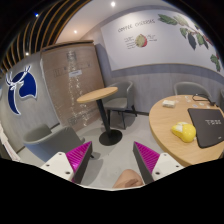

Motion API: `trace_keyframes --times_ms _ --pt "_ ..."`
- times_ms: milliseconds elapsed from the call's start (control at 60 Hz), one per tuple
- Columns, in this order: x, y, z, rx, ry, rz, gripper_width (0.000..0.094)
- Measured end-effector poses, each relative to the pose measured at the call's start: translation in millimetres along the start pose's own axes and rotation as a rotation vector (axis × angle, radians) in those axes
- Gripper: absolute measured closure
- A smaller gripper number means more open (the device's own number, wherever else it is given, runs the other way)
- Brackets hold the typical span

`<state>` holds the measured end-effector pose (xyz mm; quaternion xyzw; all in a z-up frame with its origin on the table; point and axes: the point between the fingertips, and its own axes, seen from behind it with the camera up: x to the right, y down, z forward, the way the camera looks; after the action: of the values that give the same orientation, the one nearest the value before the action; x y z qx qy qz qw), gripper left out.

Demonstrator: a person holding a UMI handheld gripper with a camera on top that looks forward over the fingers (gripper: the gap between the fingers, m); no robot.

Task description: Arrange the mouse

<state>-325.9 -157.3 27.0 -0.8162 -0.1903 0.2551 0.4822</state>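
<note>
A yellow mouse [183,131] lies on a round wooden table [170,142], next to a dark mouse pad [209,125]. Both are to the right of and beyond my gripper [113,158]. My fingers stand wide apart with nothing between them, high above the grey floor; the left pink pad [79,157] and the right pink pad [148,157] show. A bit of a hand [127,181] shows low between the fingers.
A tall round bar table [99,95] on a black base stands ahead in the middle of the room. A grey armchair [52,141] is at the left. A wall with a blue deer picture [20,89] is far left. A chair [198,92] stands behind the wooden table.
</note>
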Motion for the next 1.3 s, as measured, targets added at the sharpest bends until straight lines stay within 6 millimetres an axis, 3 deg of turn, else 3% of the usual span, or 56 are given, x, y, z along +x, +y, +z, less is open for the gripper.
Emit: trace_keyframes --times_ms 83,100,117,233,250,283,317,350,450,650,683,750,833,900,967,1017,1033,1233,1300 --pt "23 4 -8 -0.018 0.039 -0.036 0.0090" --pt "47 3 1 -0.015 0.038 -0.050 0.0089" --pt "45 -1 -20 -0.022 0.060 -0.053 0.0088" --pt "104 -7 -43 -0.037 0.193 -0.117 0.0088" --pt "124 -4 -30 -0.034 0.208 -0.133 0.0090" --pt "150 -6 -40 -0.043 0.252 -0.155 0.0090" --pt "160 -11 -57 -0.060 0.285 -0.160 0.0086" --pt "173 -12 -60 -0.073 0.312 -0.162 0.0088" --pt "194 -1 -51 -0.127 0.329 -0.156 0.0088" --pt "243 -15 -28 -0.140 0.380 -0.130 0.0088" --pt "242 -15 -26 -0.142 0.396 -0.125 0.0089" --pt "259 -17 -14 -0.165 0.393 -0.102 0.0091" --pt "256 -21 -1 -0.186 0.373 -0.067 0.0096" --pt "265 -27 10 -0.189 0.366 -0.058 0.0110" --pt "269 -32 20 -0.193 0.373 -0.053 0.0210" --pt "270 -33 25 -0.196 0.369 -0.042 0.0410" --pt "270 -32 26 -0.204 0.370 -0.031 0.0432" --pt "265 -43 30 -0.157 0.340 -0.024 0.0555" --pt "252 -64 19 -0.113 0.297 -0.027 0.0563"
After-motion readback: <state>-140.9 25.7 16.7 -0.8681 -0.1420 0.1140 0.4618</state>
